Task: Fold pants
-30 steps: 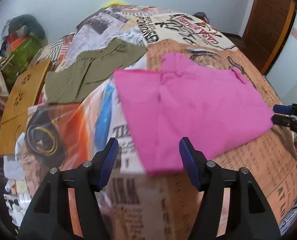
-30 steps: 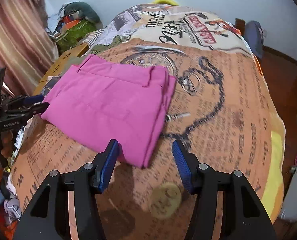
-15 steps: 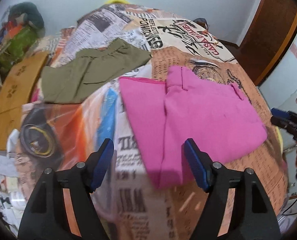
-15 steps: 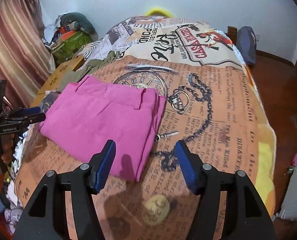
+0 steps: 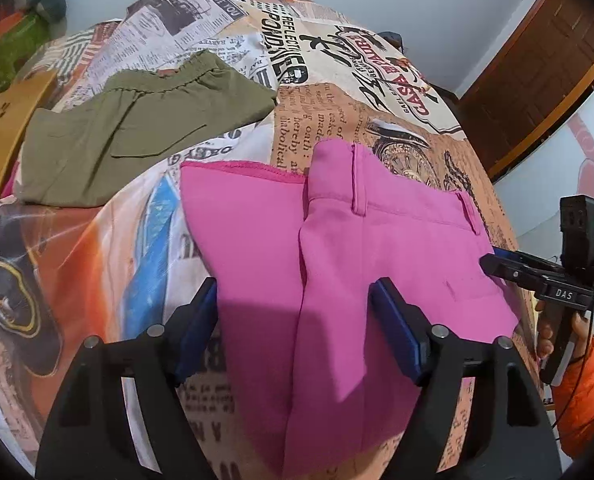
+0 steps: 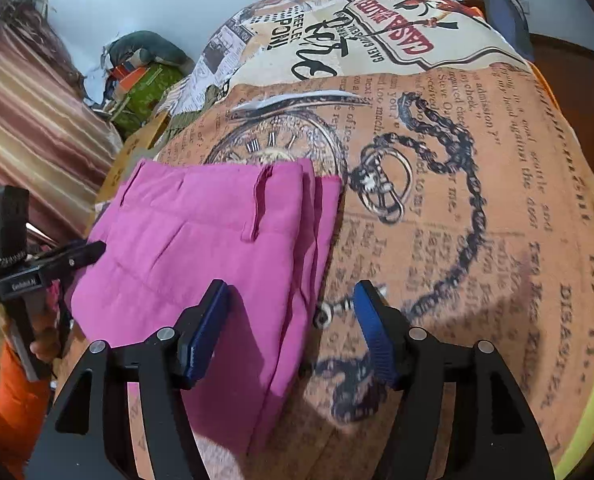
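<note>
Both grippers nearer pink pants (image 5: 337,264), printed bedspread (image 6: 477,184)

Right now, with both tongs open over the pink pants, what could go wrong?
1. The pink pants lie in stacked layers with stepped edges; the right tongs might pinch only the top layer.
2. The left tongs straddle a fold, so lifting could undo it.
3. The green pants lie close and could get dragged.

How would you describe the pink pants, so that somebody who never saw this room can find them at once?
Look at the bed covered by a newspaper-print sheet. Two folded garments lie on it, and the pink pants are the nearer one, with belt loops along the waistband. The other garment is the olive-green pants, farther back with a gathered elastic waist, so the bright pink colour decides it.
</note>
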Available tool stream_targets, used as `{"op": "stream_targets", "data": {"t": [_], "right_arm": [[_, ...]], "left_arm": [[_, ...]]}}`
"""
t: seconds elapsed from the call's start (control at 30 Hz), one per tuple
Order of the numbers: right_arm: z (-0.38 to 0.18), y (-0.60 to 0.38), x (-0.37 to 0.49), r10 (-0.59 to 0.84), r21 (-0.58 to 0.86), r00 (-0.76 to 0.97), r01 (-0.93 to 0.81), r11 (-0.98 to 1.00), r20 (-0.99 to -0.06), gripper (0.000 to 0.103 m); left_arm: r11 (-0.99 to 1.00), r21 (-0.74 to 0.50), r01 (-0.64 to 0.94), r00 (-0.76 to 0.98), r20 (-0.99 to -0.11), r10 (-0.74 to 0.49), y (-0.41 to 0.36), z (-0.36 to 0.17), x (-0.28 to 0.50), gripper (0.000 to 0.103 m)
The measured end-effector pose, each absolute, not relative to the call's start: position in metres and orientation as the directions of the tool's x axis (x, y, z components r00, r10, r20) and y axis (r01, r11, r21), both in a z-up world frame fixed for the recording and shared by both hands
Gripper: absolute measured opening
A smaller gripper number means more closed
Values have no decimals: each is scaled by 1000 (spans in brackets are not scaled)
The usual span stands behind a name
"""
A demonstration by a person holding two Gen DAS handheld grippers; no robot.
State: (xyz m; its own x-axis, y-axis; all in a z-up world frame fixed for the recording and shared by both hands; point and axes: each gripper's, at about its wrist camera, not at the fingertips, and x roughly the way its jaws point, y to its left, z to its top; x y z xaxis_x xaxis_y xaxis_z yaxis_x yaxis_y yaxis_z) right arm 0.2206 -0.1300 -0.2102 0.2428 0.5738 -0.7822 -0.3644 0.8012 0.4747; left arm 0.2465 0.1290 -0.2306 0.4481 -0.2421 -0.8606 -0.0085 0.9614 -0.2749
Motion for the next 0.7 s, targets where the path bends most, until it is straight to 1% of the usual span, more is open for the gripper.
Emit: {"op": "stream_targets", "data": {"t": [0.07,0.17,0.27,0.3,0.33,0.4,0.43,0.47,0.5,0.53,0.57,0.6,0.63,0.7], "right_arm": [[-210,-125,224,574,469,245,-377,799,-781,64],[-211,-121,228,579,469,246,-386,794,-777,64],[-211,-118,232,582,467,254,-394,792,-773,58],[-211,-118,234,586,470,254,-396,789,-769,53],[-211,-118,235,590,474,254,-395,787,-766,50],[-211,-118,237,594,479,258,-393,785,-762,41],[-211,-118,238,595,481,261,-391,785,-760,38],[-210,-118,239,593,479,265,-389,787,-760,33],[-209,-118,240,588,472,274,-389,791,-761,28],[-206,-118,239,584,464,284,-392,794,-760,26],[-204,-119,239,583,460,292,-395,795,-758,22],[-200,-118,238,582,452,300,-403,796,-756,18],[-196,-117,237,577,440,308,-414,797,-757,17],[-188,-115,236,568,415,330,-431,801,-754,13]], "left_arm": [[959,-283,-5,447,-858,-251,128,-232,251,77],[961,-275,12,454,-855,-250,123,-233,256,77],[964,-266,24,461,-852,-247,119,-234,259,74],[963,-266,32,461,-851,-250,118,-234,261,69],[961,-272,40,460,-849,-259,116,-234,262,61],[960,-276,45,459,-848,-265,115,-233,264,55],[962,-268,46,462,-849,-258,113,-232,265,50],[964,-263,46,463,-849,-254,113,-232,266,47],[965,-259,45,466,-849,-250,112,-231,267,39],[965,-258,47,470,-847,-249,112,-229,268,32],[965,-257,50,474,-845,-250,112,-227,268,28],[965,-257,53,479,-841,-250,111,-224,268,22],[967,-250,57,487,-838,-246,110,-220,267,18],[972,-227,65,500,-835,-228,107,-213,266,15]]}}
